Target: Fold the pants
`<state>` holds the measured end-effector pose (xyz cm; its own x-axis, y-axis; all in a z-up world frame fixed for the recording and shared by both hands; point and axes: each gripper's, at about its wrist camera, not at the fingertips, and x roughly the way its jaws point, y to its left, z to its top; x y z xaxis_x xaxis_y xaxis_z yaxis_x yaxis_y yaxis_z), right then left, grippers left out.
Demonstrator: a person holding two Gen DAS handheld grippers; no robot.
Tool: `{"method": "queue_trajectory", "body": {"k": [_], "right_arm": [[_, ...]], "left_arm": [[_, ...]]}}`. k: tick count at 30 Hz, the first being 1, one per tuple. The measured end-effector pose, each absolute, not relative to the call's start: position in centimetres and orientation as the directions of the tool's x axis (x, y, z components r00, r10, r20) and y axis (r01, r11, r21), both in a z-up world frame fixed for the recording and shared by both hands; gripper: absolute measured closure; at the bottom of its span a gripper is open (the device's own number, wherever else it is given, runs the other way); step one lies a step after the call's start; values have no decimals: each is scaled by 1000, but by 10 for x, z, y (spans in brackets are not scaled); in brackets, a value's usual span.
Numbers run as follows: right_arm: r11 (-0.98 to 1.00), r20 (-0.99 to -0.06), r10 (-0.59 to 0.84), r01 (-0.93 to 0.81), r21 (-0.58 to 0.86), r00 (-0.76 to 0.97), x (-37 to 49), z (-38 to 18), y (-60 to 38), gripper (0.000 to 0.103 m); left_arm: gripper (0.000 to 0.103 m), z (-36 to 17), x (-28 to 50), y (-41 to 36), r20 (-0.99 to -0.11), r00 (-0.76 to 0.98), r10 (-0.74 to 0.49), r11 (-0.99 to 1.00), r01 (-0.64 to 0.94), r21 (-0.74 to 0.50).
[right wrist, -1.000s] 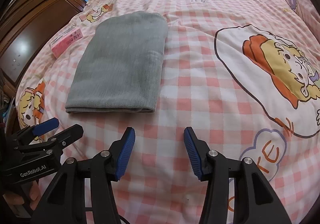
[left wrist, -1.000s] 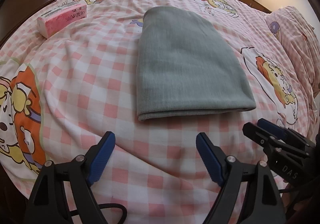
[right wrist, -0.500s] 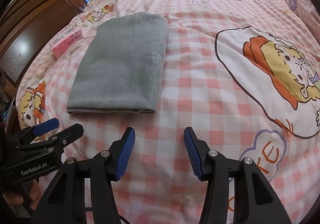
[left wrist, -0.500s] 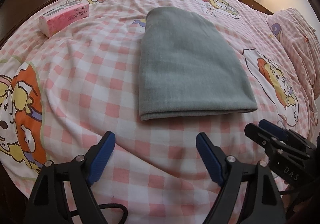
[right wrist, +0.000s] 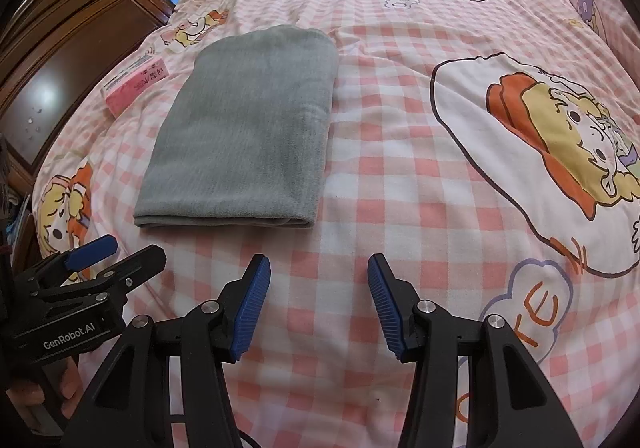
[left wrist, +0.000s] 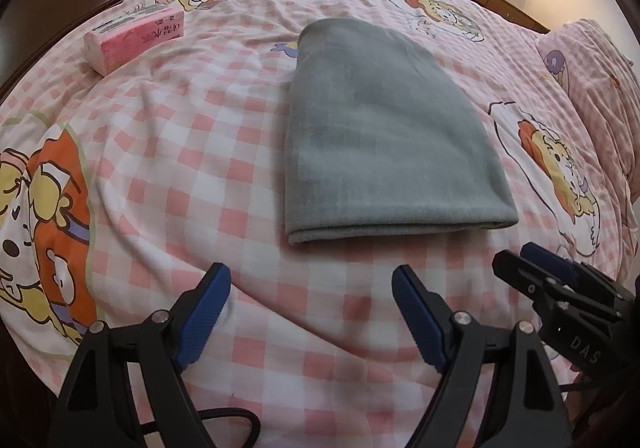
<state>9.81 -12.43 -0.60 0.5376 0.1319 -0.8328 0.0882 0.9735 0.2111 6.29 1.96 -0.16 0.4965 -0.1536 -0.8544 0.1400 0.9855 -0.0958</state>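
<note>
Looking along both wrist cameras, I see the grey pants (left wrist: 384,135) folded into a compact, flat rectangle on the bed (left wrist: 192,151), which wears a pink-and-white checked sheet with cartoon prints. All places below are given relative to the pants.

Left tongs (left wrist: 310,300): blue pads spread wide, nothing between them, hovering over bare sheet just short of the near folded edge, apart from the cloth. Right tongs (right wrist: 318,288): pads likewise spread, though less widely, gripping nothing, near the same edge but off its right corner, over checked sheet. In the left view the right tongs (left wrist: 532,268) show beyond the near right corner; in the right view the left tongs (right wrist: 120,252) show beyond the near left corner, with fingers of a hand (right wrist: 36,392) wrapped round the handle beneath.

Near edge of the pants (right wrist: 240,131) shows stacked layers; the far end is rounded. A pink tissue pack (left wrist: 134,37) lies well off the far left corner, not touching. A matching pillow (left wrist: 600,87) sits far off to the right side. Dark wooden furniture (right wrist: 80,31) stands beyond the left side of the bed.
</note>
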Motion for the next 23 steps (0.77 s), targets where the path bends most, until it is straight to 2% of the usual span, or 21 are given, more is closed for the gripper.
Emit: {"method": "queue_trajectory", "body": {"k": [23], "right_arm": [[974,-833,133,87,211,538,98,-6,-125,51]], "left_arm": [[17,-2,63,17,-858,490,-153,985,144,-93]]}}
